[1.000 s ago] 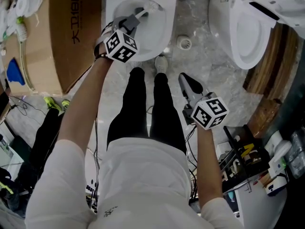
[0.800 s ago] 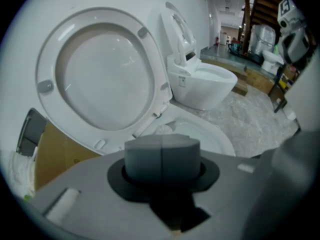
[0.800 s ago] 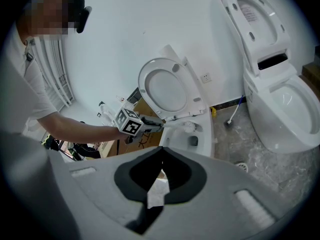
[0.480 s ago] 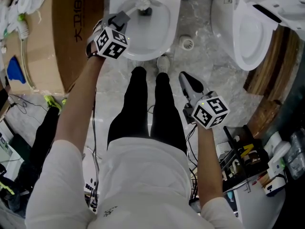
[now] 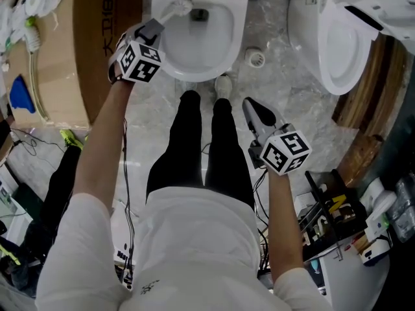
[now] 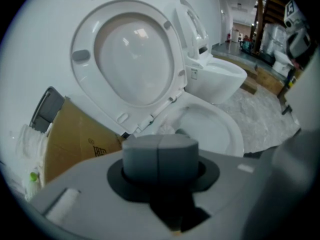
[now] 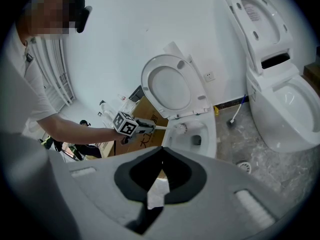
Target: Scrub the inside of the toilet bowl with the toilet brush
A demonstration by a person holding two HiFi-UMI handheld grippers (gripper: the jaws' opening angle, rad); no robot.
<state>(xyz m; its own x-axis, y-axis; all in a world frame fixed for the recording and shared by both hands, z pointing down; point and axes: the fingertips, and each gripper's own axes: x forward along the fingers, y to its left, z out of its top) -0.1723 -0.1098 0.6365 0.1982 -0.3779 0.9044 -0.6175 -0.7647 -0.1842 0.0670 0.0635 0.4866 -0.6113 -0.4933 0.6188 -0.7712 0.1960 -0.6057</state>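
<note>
The toilet bowl (image 5: 228, 41) stands open at the person's feet, its seat and lid (image 6: 130, 59) tipped up against the wall. A second toilet (image 5: 337, 44) stands to its right and a cardboard box (image 5: 84, 50) to its left. The left gripper (image 5: 157, 26) reaches over the bowl's left rim, jaws pressed together on the handle of the toilet brush (image 5: 181, 6), whose white head lies inside the bowl at its upper left wall. The right gripper (image 5: 254, 109) hangs well back over the marble floor (image 5: 285, 96), jaws closed on nothing.
</note>
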